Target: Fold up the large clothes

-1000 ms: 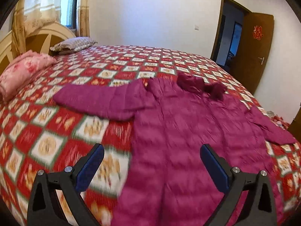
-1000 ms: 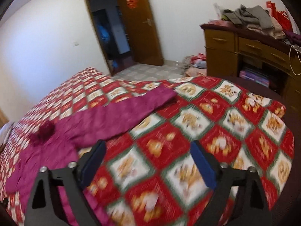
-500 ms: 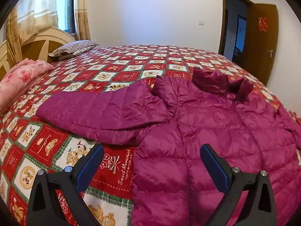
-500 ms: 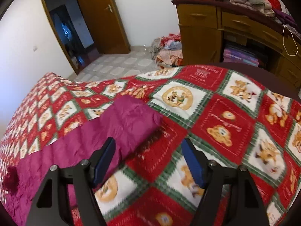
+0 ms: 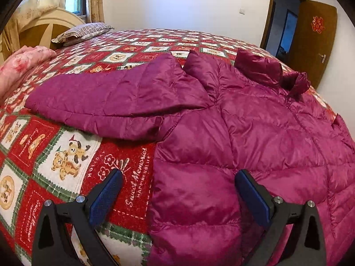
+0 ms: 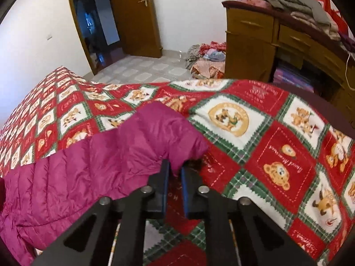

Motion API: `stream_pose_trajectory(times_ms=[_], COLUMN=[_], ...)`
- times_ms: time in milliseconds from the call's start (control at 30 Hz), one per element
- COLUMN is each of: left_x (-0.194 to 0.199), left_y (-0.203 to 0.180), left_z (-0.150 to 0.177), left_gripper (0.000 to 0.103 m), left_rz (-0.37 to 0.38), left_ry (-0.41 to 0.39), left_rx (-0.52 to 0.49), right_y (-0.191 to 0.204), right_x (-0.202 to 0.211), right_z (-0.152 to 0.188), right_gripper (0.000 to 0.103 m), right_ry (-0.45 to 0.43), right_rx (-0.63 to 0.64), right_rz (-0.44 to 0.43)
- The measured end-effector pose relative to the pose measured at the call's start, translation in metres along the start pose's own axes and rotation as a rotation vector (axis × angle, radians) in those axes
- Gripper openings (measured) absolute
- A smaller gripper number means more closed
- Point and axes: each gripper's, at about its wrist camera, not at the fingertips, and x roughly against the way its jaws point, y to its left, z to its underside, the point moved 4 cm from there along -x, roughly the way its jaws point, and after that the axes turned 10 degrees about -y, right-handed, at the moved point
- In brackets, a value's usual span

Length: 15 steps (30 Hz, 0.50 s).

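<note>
A magenta puffer jacket (image 5: 255, 133) lies spread on the bed, one sleeve (image 5: 115, 97) stretched out to the left, collar at the far side. My left gripper (image 5: 177, 177) is open low over the jacket's left side edge, one finger over the bedspread, the other over the jacket. In the right wrist view the jacket's other sleeve (image 6: 106, 161) lies across the bedspread. My right gripper (image 6: 174, 166) is shut on the sleeve's cuff edge.
The bed carries a red teddy-bear patterned bedspread (image 6: 277, 155). A striped pillow (image 5: 84, 31) and pink quilt (image 5: 20, 66) lie by the headboard. A wooden dresser (image 6: 277, 44) with piled clothes stands beyond the bed, and clothes lie on the floor (image 6: 206, 59) near an open door (image 6: 133, 15).
Both grippers moved down and closer to the jacket. The right gripper went from open to shut on the sleeve cuff. The left gripper stayed open.
</note>
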Motion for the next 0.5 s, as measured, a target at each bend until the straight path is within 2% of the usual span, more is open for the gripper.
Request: stream_pose_trajectory(times_ms=[133, 300, 500], left_x=[-0.001, -0.001, 0.0], left_y=[-0.001, 0.0, 0.001], left_z=[0.001, 0.001, 0.0], left_gripper=[0.102, 0.102, 0.102], left_rz=[-0.005, -0.002, 0.008], left_ry=[-0.001, -0.002, -0.008], left_rx=[-0.006, -0.004, 0.006], right_y=[0.024, 0.09, 0.181], right_x=[0.035, 0.103, 0.161], right_z=[-0.019, -0.028, 0.005], right_gripper=[0.01, 0.01, 0.01], right_ry=[-0.088, -0.198, -0.185], right_rx=[0.042, 0.165, 0.261], right_rz=[-0.053, -0.199, -0.421])
